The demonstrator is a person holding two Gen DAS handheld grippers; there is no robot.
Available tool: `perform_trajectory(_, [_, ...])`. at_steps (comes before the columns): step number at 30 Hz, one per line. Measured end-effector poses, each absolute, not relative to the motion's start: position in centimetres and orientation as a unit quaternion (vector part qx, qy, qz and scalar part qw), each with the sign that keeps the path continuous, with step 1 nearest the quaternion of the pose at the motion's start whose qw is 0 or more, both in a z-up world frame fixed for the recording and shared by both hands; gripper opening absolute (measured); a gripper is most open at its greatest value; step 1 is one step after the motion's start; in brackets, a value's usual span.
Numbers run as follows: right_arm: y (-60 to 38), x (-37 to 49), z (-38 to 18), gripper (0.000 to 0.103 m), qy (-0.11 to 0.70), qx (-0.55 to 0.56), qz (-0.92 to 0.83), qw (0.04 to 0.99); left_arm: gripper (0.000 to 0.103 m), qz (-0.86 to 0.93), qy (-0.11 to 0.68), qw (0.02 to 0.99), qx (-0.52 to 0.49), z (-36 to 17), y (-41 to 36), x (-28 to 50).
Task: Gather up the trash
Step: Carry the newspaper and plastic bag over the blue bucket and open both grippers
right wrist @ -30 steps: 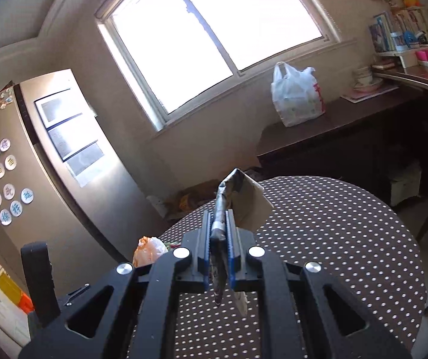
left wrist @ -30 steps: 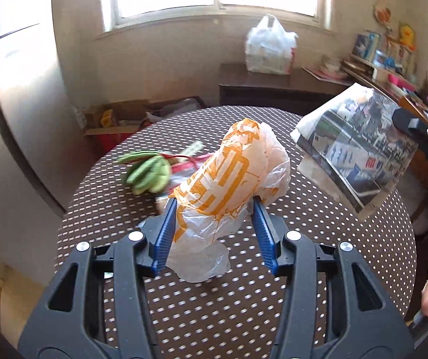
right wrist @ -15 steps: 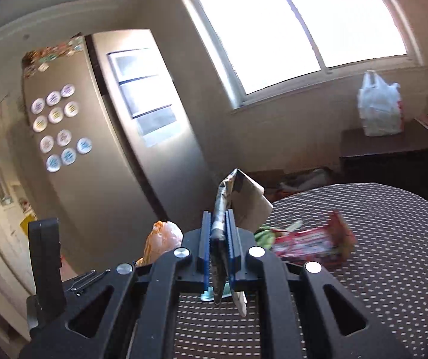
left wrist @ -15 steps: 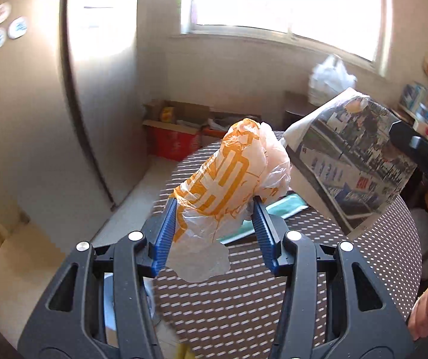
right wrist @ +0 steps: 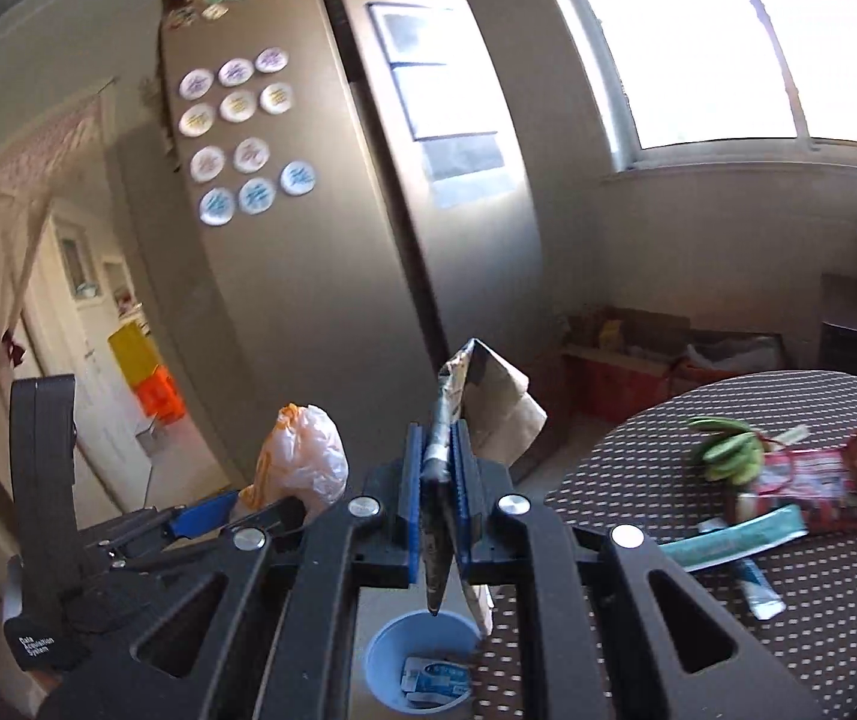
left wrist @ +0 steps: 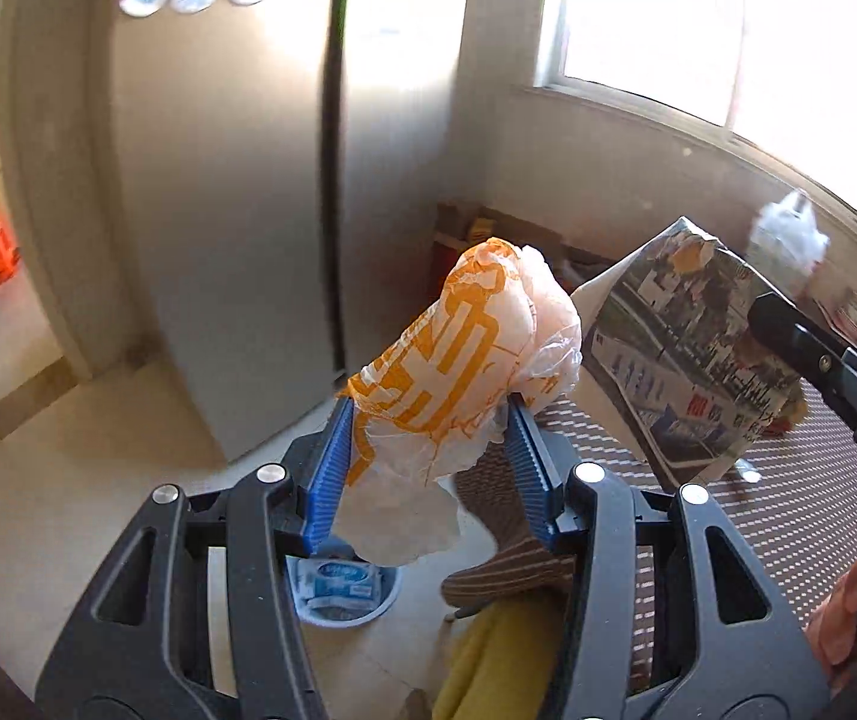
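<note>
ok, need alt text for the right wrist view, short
The right hand-held gripper is clamped on a folded newspaper above a blue bin on the floor beside a polka-dot table. To its left the other hand-held gripper holds a crumpled orange-and-white plastic bag. Behind stands a fridge with round magnets.
</note>
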State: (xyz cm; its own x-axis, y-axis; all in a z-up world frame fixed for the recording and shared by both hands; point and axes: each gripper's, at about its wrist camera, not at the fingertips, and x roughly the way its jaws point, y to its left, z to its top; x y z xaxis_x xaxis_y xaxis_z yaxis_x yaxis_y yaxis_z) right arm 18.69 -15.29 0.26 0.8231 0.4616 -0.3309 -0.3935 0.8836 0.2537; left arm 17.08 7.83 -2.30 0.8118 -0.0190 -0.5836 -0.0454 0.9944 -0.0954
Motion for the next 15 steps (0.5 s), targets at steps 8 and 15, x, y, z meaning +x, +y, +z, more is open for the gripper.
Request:
perform_trajectory(8, [-7.6,21.5,-2.2,0.010,0.242,0.056,0.274,0.929,0.050,0.051,0.336,0.936,-0.086,-5.1,13.8,17.4])
perform_trajectory(15, [-3.4,24.7,-5.4,0.010,0.291,0.037,0.278,0.915,0.051,0.065,0.381,0.916,-0.107,-8.7,16.6,20.9])
